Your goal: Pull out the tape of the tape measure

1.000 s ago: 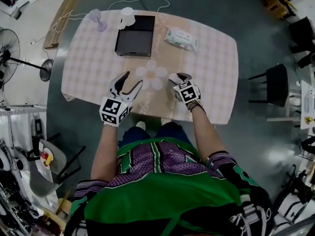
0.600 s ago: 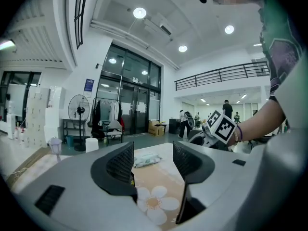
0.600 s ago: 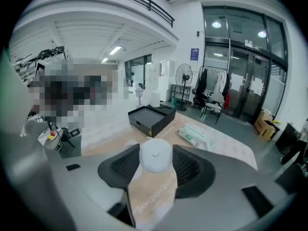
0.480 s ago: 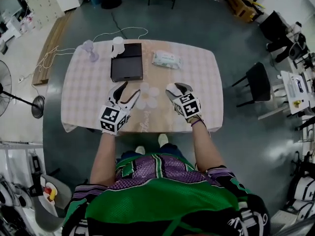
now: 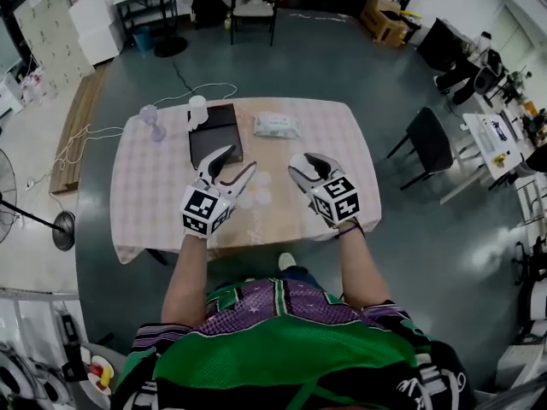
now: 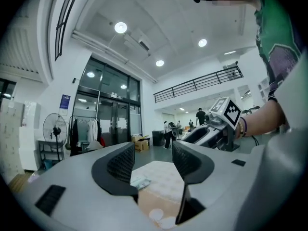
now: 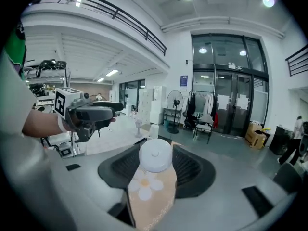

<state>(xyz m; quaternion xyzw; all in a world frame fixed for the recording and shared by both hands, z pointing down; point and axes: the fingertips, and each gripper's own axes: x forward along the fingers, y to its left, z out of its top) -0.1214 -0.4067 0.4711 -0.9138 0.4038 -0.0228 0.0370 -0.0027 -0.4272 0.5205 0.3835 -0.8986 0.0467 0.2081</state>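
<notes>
The tape measure is a white round disc, and my right gripper is shut on it, a pad against each side. It hangs above a pale flower print on the table. In the head view the right gripper is over the near middle of the table; the disc is hard to make out there. No tape shows outside the case. My left gripper is a short way to its left, open and empty. In the left gripper view nothing lies between the jaws.
A black box, a white packet, a white cup and a small purple object stand along the table's far side. A black chair is at the right. A cable lies on the floor beyond the table.
The head view has pulled back, so the table looks smaller and more of the room shows. Both grippers stay side by side over the table's near part.
</notes>
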